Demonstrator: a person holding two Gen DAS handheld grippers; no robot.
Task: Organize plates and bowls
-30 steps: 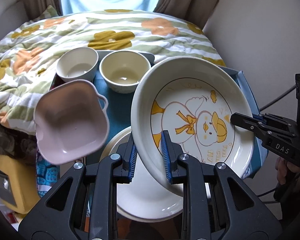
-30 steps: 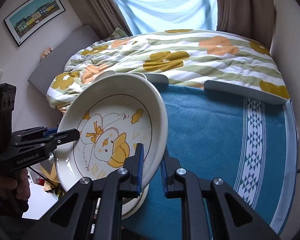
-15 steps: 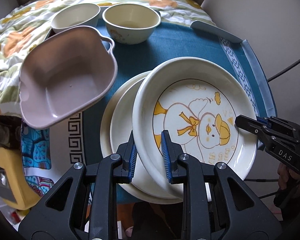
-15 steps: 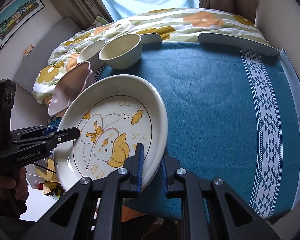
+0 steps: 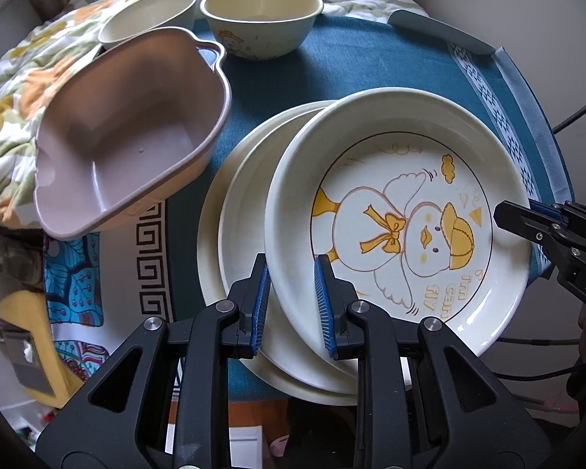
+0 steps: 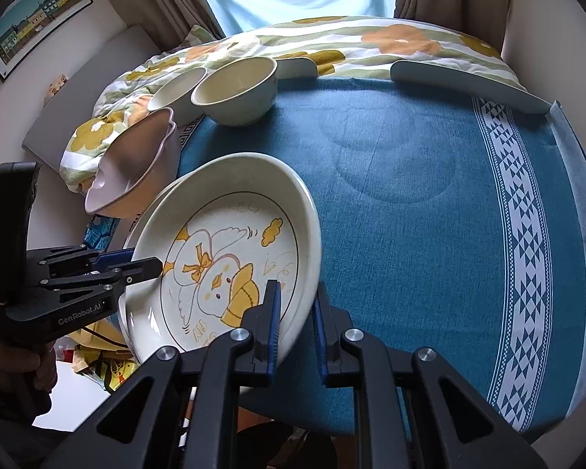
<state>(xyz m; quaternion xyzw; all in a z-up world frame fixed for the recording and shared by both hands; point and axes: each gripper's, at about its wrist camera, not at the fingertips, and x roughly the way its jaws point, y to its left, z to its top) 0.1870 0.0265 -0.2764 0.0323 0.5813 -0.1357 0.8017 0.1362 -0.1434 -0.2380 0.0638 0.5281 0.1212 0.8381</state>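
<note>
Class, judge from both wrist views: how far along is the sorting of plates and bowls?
Done: plain cream plates are stacked. In hand: both grippers, left and right, clamp the duck-print plate over that stack. Left: the pink square bowl and two cream bowls sit unstacked.

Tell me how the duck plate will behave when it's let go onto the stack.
The duck plate looks glazed, rigid ceramic: probably slippery and chippable. It hangs tilted over the plain plates, so it may clack or slide off-centre. Left gripper and right gripper pinch only its rim.
</note>
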